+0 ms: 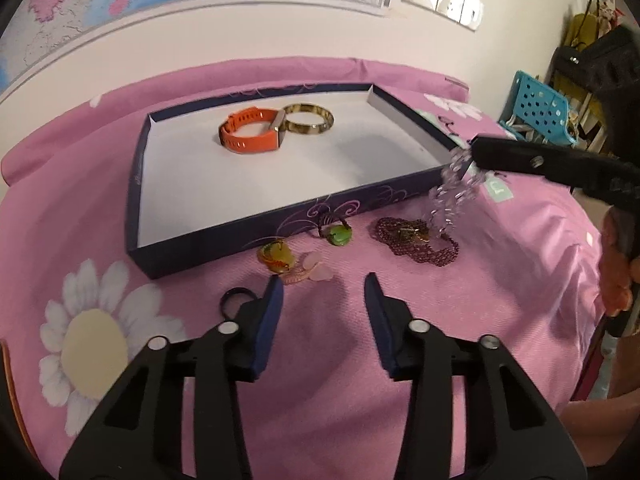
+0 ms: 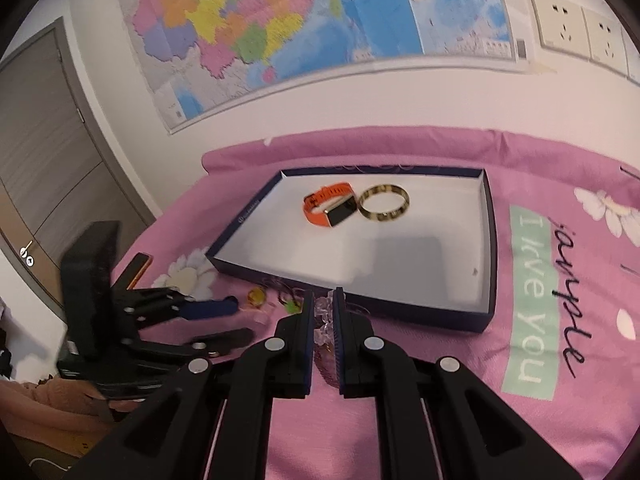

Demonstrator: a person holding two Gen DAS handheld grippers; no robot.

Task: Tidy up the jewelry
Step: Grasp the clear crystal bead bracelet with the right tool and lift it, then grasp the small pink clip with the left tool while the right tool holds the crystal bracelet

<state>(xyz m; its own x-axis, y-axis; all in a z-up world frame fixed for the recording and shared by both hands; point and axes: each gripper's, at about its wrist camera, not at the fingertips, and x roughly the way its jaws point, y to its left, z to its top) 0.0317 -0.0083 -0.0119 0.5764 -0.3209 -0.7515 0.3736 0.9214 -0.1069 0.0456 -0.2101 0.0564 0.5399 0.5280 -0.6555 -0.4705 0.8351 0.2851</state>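
Note:
A dark blue tray (image 1: 256, 224) with a white floor lies on the pink bedspread. In it sit an orange watch (image 1: 250, 132) and a mottled gold bangle (image 1: 308, 119). My right gripper (image 2: 324, 295) is shut on a pale crystal bead bracelet (image 1: 452, 192), which dangles above a purple chain necklace (image 1: 416, 240) near the tray's front right corner. My left gripper (image 1: 323, 280) stands open with nothing between its fingers, just behind a pink piece (image 1: 310, 270), an amber pendant (image 1: 276, 258) and a green pendant (image 1: 339, 235).
A black ring (image 1: 236, 300) lies beside my left finger. The bedspread (image 2: 560, 240) has daisy prints and lettering. A wall with a map (image 2: 280, 32) and sockets stands behind the bed. A blue perforated crate (image 1: 536, 108) sits at the far right.

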